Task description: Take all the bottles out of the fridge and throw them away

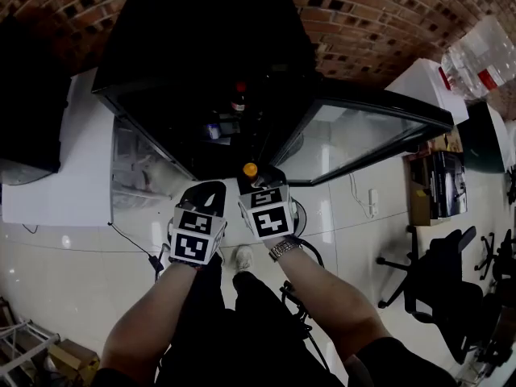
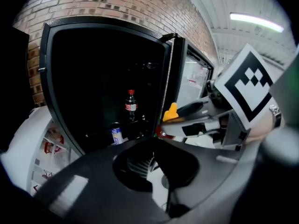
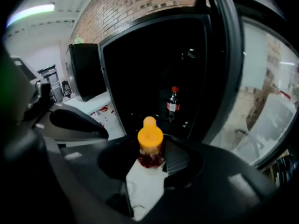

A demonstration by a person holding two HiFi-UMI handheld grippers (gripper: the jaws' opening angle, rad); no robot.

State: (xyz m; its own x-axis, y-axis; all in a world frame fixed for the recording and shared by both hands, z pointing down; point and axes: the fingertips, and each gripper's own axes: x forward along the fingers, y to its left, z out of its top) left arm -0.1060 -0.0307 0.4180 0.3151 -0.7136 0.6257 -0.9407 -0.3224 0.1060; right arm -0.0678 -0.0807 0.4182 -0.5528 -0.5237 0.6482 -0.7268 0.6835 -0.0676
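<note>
Right gripper point(image 3: 150, 157) clamped on one orange-capped bottle point(image 3: 150, 139); left gripper point(image 2: 152, 164) jaws apart, nothing between them. Open fridge point(image 2: 46, 55) holds one cola bottle point(image 2: 131, 105) and one blue-labelled can point(image 2: 117, 135).

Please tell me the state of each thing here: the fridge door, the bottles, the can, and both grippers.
Fridge door: open wide.
Cola bottle: upright inside the fridge, red cap on.
Can: upright inside the fridge.
Orange-capped bottle: held upright between the right gripper's jaws, cap on.
Right gripper: shut on the orange-capped bottle.
Left gripper: jaws apart, nothing between them.
</note>
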